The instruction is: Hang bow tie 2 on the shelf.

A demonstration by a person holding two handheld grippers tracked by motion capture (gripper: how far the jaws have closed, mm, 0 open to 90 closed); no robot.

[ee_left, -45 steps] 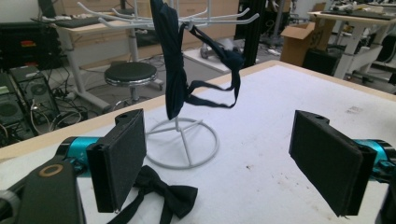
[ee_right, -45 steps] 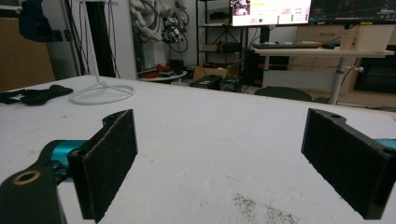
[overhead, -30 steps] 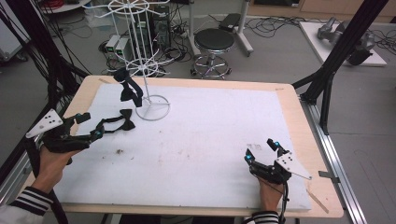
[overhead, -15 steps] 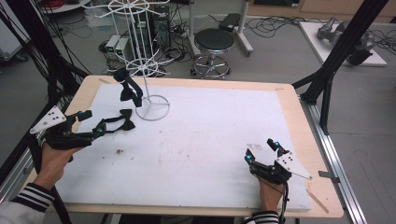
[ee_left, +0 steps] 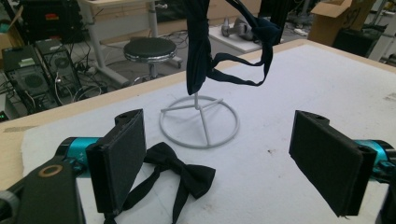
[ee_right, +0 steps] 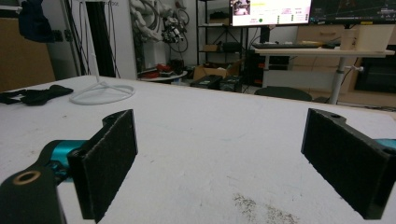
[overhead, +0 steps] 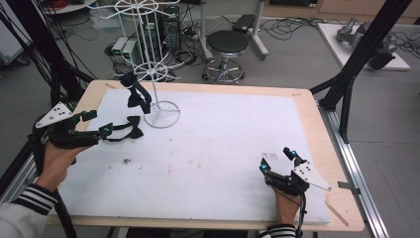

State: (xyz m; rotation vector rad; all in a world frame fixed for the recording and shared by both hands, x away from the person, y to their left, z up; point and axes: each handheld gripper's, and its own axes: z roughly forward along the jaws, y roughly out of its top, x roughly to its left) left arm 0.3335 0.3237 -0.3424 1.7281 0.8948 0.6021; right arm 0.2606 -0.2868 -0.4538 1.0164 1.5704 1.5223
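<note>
Lying flat on the white table cover point(overhead: 223, 148), a black bow tie point(overhead: 130, 130) with its strap trailing sits just beside the round base of a white wire stand point(overhead: 157, 84), on the person's left side of the table. The left gripper point(overhead: 100, 133), held in the person's left hand point(overhead: 57, 161), hovers over the tie with its jaws spread wide and nothing between them; in the left gripper view the bow tie point(ee_left: 180, 175) lies just past the left pad point(ee_left: 119, 165), partly hidden behind it, while the far pad stands well apart to the right. A second dark bow tie point(overhead: 136, 94) hangs from a lower arm of the stand, its strap looping down above the base ring. Well apart from all this, near the table's front right corner, the right gripper point(overhead: 280, 161) rests low over the cover with its jaws likewise released and empty. A black stool point(overhead: 227, 44) stands on the floor beyond the table.
</note>
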